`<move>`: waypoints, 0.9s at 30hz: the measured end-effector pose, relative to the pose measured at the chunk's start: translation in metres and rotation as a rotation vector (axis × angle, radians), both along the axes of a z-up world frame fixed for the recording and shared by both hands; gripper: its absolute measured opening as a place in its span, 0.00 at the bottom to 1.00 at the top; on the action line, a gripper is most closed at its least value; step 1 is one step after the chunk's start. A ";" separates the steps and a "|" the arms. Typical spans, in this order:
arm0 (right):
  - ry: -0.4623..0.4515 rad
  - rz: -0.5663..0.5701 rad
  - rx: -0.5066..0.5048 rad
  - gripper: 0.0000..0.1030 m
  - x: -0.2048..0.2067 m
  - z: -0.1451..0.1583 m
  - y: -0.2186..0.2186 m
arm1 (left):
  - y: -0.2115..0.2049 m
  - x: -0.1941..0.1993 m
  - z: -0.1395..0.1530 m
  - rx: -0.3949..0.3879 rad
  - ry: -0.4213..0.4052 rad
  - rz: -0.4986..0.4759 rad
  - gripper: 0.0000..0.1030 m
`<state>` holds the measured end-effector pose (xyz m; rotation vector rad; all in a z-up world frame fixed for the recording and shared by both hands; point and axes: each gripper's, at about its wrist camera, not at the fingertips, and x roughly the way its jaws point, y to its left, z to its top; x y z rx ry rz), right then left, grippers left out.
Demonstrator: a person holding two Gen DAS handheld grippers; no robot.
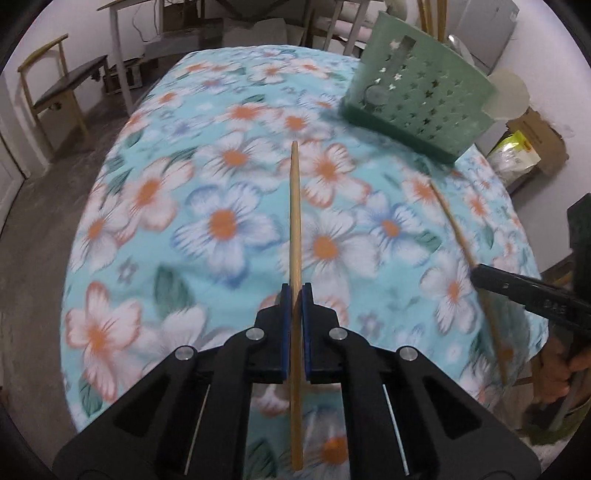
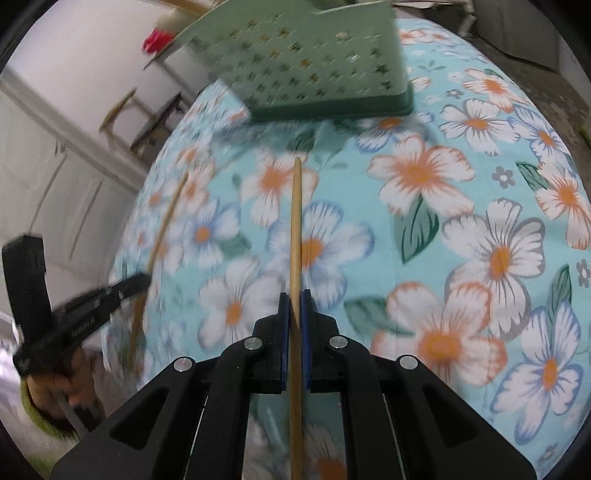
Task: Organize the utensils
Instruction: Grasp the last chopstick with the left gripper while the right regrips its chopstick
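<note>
My left gripper (image 1: 295, 291) is shut on a wooden chopstick (image 1: 294, 221) that sticks out forward above the flowered tablecloth (image 1: 184, 206). My right gripper (image 2: 294, 297) is shut on a second wooden chopstick (image 2: 296, 221), held the same way. Each gripper shows in the other's view: the right one (image 1: 480, 275) with its chopstick (image 1: 452, 218) at the right edge, the left one (image 2: 142, 280) with its chopstick (image 2: 166, 225) at the left edge. A green perforated utensil basket (image 1: 417, 99) stands at the far side of the table, ahead of both grippers (image 2: 314, 62).
A person's hand (image 1: 557, 369) holds the right gripper's handle. Chopsticks stand in the basket (image 1: 430, 14). Wooden chairs (image 1: 55, 88) and table legs fill the floor beyond the table. Cardboard boxes (image 1: 532, 147) sit at the right.
</note>
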<state>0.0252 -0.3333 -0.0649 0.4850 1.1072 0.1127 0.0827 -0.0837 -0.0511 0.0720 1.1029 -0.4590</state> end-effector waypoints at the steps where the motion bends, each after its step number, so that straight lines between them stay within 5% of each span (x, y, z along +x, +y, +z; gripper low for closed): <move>1: 0.009 0.025 -0.018 0.07 -0.002 0.002 0.002 | 0.002 -0.002 0.000 0.003 -0.002 0.005 0.06; 4: 0.020 0.069 -0.073 0.11 -0.003 0.005 0.008 | 0.004 -0.001 0.006 -0.002 -0.024 0.003 0.24; 6: 0.013 0.074 -0.093 0.27 0.003 0.007 0.012 | 0.005 0.000 0.010 -0.008 -0.040 0.000 0.28; 8: 0.000 0.069 -0.098 0.30 0.013 0.008 0.016 | -0.005 0.008 0.010 0.010 -0.040 -0.034 0.35; 18: -0.056 -0.007 -0.151 0.24 0.052 0.001 0.015 | -0.057 0.037 0.001 0.157 -0.108 -0.111 0.35; 23: -0.057 -0.030 -0.151 0.07 0.058 0.000 0.009 | -0.070 0.048 -0.005 0.191 -0.115 -0.103 0.22; 27: -0.056 -0.041 -0.143 0.07 0.057 0.000 0.006 | -0.078 0.048 -0.008 0.231 -0.135 -0.117 0.14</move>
